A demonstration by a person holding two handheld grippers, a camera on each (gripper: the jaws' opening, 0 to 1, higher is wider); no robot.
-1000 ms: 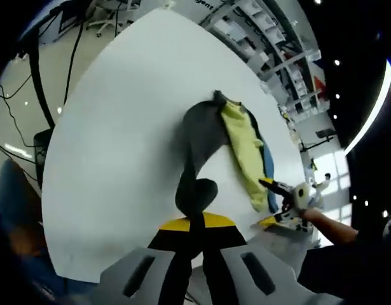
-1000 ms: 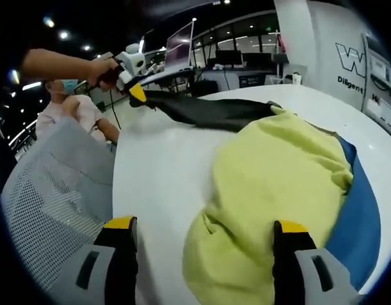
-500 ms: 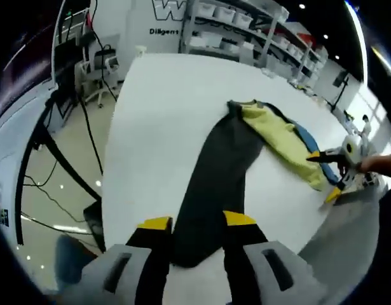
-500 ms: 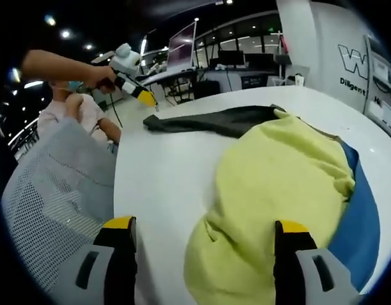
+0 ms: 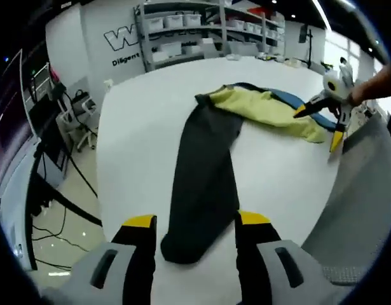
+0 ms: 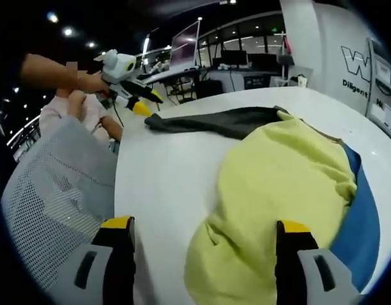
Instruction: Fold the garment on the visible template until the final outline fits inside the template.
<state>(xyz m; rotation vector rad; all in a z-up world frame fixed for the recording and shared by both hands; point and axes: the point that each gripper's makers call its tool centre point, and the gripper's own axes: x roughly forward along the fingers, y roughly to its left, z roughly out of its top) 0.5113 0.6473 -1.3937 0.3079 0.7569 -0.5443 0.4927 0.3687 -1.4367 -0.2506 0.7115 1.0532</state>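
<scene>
Left gripper view: left claw [image 5: 190, 227] spread, dark sleeve [image 5: 203, 178] laid flat between its jaws on the white worktop [image 5: 144, 114]; right claw [image 6: 205, 234] spread too, poised at the yellow-green garment [image 6: 278, 190] covering the blue template [image 6: 359, 216], likely ready to fold

Both views face the garment [image 5: 208, 165] [image 6: 271, 190] from seemingly opposite table [image 5: 144, 127] edges.
</scene>
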